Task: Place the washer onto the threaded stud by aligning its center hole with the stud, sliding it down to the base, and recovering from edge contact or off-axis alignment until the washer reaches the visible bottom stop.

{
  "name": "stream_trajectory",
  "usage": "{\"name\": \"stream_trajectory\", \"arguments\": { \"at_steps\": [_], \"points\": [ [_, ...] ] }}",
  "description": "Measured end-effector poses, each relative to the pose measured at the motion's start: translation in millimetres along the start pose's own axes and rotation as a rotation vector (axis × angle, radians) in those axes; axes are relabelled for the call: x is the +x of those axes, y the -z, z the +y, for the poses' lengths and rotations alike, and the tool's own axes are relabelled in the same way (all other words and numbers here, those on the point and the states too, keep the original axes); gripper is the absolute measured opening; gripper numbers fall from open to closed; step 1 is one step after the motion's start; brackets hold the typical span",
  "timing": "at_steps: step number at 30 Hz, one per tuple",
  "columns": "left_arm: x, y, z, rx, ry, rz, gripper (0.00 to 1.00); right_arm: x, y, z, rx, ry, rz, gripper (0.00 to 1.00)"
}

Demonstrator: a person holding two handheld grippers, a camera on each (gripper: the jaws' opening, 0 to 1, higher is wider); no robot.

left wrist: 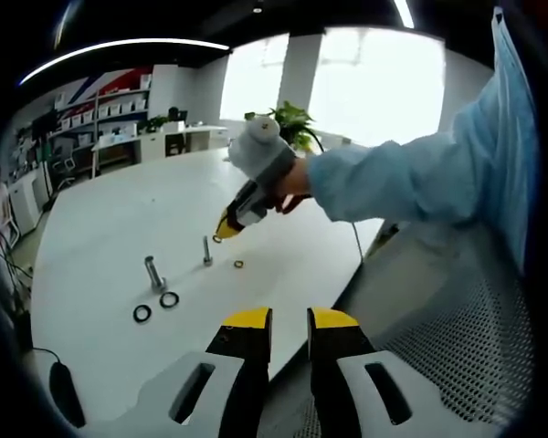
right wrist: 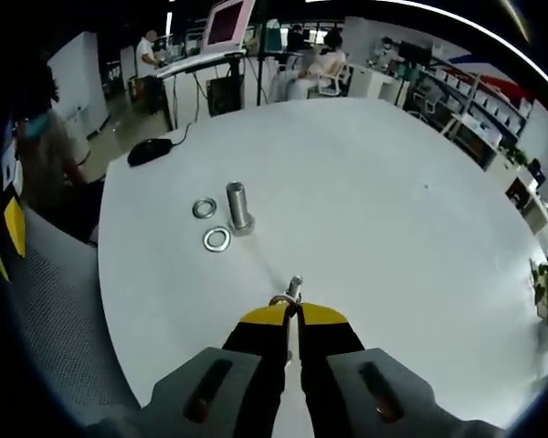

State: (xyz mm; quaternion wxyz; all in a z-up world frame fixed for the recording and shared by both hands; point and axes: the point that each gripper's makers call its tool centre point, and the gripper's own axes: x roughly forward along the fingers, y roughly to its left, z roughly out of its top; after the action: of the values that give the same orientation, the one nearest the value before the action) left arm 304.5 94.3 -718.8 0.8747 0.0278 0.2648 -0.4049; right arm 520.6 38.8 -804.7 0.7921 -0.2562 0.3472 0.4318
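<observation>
A thin threaded stud (left wrist: 207, 251) stands upright on the white table (left wrist: 110, 228). My right gripper (left wrist: 225, 228) comes in from the right, held by a hand in a blue sleeve, and is shut on a small washer (left wrist: 217, 239) just above and beside the stud's top. In the right gripper view the stud (right wrist: 294, 287) rises right ahead of my right gripper (right wrist: 292, 315), with the washer (right wrist: 280, 300) at the yellow tips, left of the stud. My left gripper (left wrist: 289, 321) hangs back from the table's edge, open, nothing between its jaws.
A thicker stud (left wrist: 153, 272) stands left of the thin one, with two larger washers (left wrist: 169, 299) (left wrist: 142, 313) lying by it. Another small washer (left wrist: 238, 265) lies right of the thin stud. A black mouse (right wrist: 149, 151) sits near the table's edge. People and desks are far behind.
</observation>
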Motion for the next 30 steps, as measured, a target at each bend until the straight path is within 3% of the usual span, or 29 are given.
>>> {"name": "stream_trajectory", "arguments": {
  "at_steps": [6,19,30],
  "points": [
    [0.3,0.0,-0.3,-0.001,0.002,0.000,0.13,5.9,-10.4,-6.9,-0.002,0.014,-0.016,0.05],
    [0.4,-0.7,-1.0,-0.003,0.006,-0.002,0.13,19.7,-13.1,-9.7,0.011,0.010,0.003,0.06],
    [1.1,-0.5,-3.0,0.000,0.017,0.002,0.13,19.0,-13.6,-8.2,0.016,0.004,0.005,0.06]
  ]
}}
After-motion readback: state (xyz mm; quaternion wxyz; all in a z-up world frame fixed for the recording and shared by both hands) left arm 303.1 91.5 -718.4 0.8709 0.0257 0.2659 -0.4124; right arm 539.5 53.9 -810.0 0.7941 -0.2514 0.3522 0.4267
